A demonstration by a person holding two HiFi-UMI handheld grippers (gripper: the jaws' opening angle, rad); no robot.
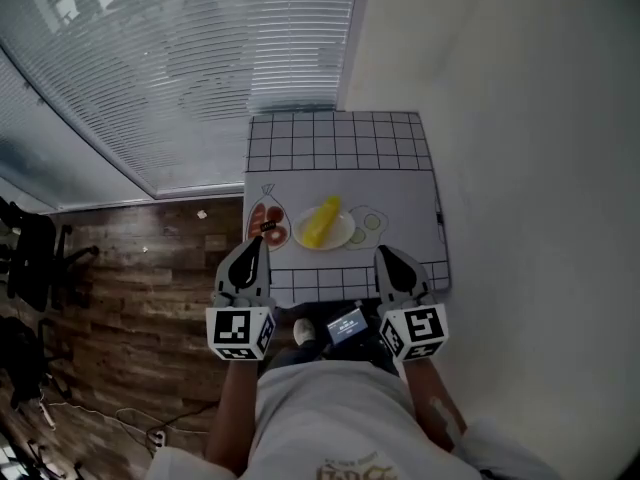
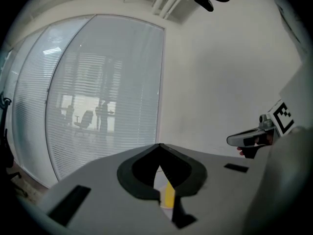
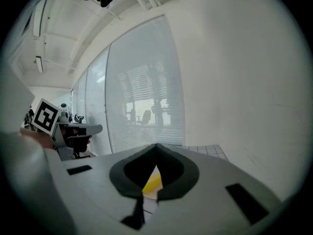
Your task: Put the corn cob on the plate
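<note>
Lying across the small round white plate (image 1: pixel 343 239), the yellow corn cob (image 1: pixel 320 221) is being carried by neither tool, so the placing step is being judged as done and the hands-off close of the task as the stage in hand. The plate is being shown near the front of the white table mat with a black grid border (image 1: pixel 340 183), between a red printed figure (image 1: pixel 268 224) and a pale green printed figure (image 1: pixel 368 222). The grey left gripper (image 1: pixel 262 240) is being held clenched and empty, its jaw tips meeting with nothing between them, above the mat just left of the plate. The grey right gripper (image 1: pixel 384 254) is likewise being held clamped on nothing, to the right of the plate and apart from it. In both gripper views the cob is being glimpsed only through the gap below the closed tips, well beyond them. By this reading no further handling is being called for. Only a holding clear is being asked of the next move, with neither tool being brought down onto the plate's rim, since the cob could be rolled off.
</note>
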